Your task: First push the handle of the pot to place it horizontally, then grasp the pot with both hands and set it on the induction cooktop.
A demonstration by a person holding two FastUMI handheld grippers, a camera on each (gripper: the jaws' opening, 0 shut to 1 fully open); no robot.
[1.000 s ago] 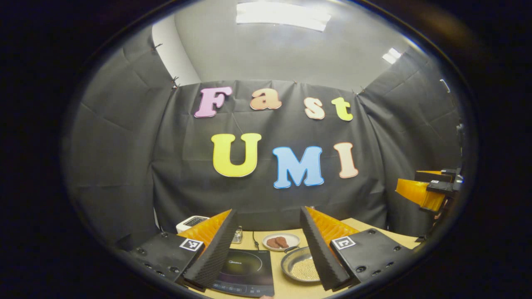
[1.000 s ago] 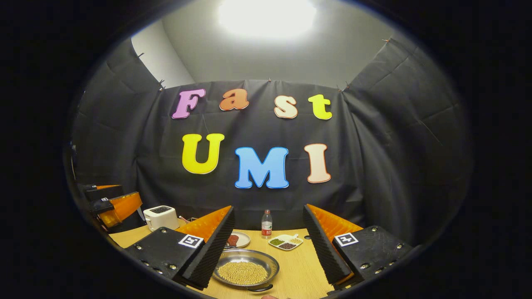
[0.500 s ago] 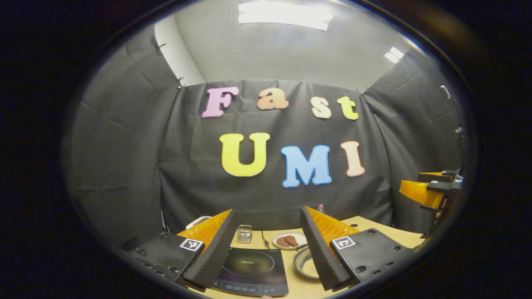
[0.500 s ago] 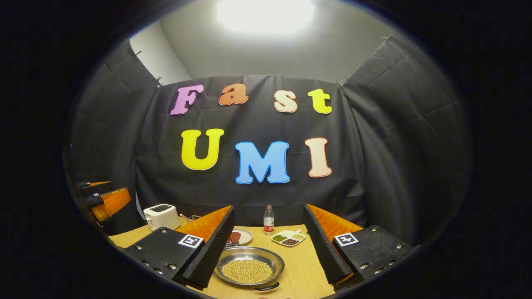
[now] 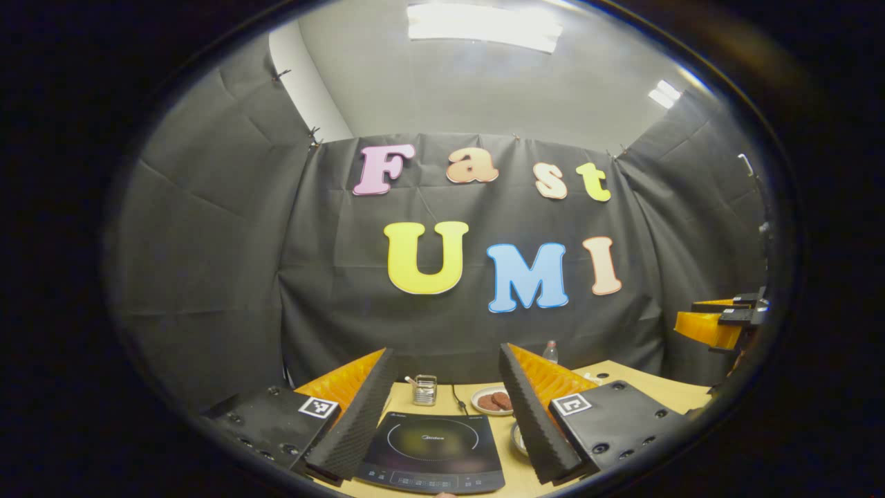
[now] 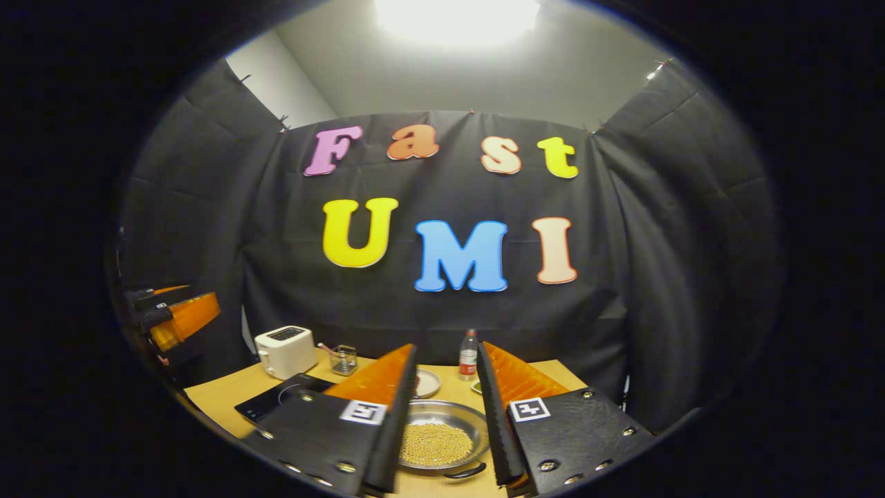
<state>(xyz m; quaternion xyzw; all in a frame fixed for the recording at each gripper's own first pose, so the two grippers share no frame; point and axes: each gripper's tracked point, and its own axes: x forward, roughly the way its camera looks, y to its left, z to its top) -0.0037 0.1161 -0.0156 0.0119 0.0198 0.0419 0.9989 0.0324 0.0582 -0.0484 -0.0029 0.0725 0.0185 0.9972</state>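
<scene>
A steel pot full of yellowish beans sits on the wooden table, its dark handle pointing toward me. My right gripper hovers above it, fingers apart but drawn fairly close, nothing between them. The black induction cooktop lies left of the pot. In the left gripper view the cooktop lies below and between the wide-open fingers of my left gripper. A sliver of the pot peeks out beside the right finger. Each gripper appears at the edge of the other's view: left gripper, right gripper.
A white toaster and a glass holder stand at the back left. A bottle and a white plate sit behind the pot. The plate carries brown patties.
The left gripper has swung left: the cooktop now lies between its fingers and the pot has slid behind the right finger. The right gripper's fingers have drawn closer together.
</scene>
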